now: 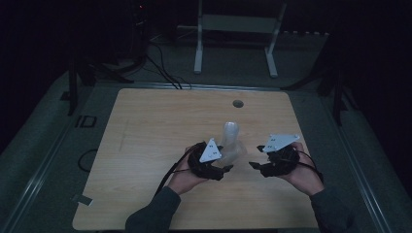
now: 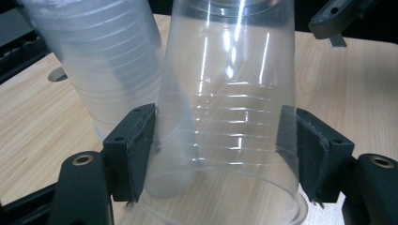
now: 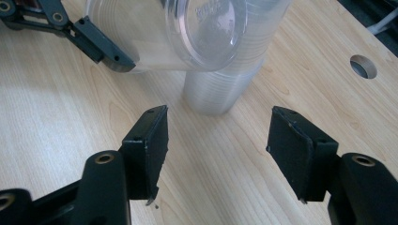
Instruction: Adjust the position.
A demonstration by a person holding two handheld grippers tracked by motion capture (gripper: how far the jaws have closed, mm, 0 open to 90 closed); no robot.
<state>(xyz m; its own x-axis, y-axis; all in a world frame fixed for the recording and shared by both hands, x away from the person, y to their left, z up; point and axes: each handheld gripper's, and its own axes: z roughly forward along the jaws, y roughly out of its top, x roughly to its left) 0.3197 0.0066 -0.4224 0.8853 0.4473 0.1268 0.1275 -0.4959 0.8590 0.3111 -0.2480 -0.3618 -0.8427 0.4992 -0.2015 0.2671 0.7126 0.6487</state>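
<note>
Left gripper (image 2: 220, 154), nearer the tabletop's (image 1: 145, 136) front edge than its back and about mid-width, is clamped on a single clear plastic cup (image 2: 225, 117): both pads press its ribbed wall near the rim, base tipped away from the hand. Just behind it, touching or nearly so, stands the stack of nested cups (image 2: 108, 70), upside down, roughly at the tabletop's centre. Further right, the right gripper (image 3: 218, 140) hovers w/ jaws wide apart and nothing between them, aimed toward the stack's foot (image 3: 220, 93) and the held cup's base (image 3: 206, 28). Cable hole (image 1: 237, 103) sits near the back edge, well apart from the action.

Step in hand looks like separating one cup from the stack. To do it well: keep the left's squeeze light, since thin plastic buckles and can pop out; draw the cup along its own axis, not sideways, so the stack isn't toppled. The right could pin the stack low, pads square on its wall, before any pull. Set the cup down away from the front edge.
</note>
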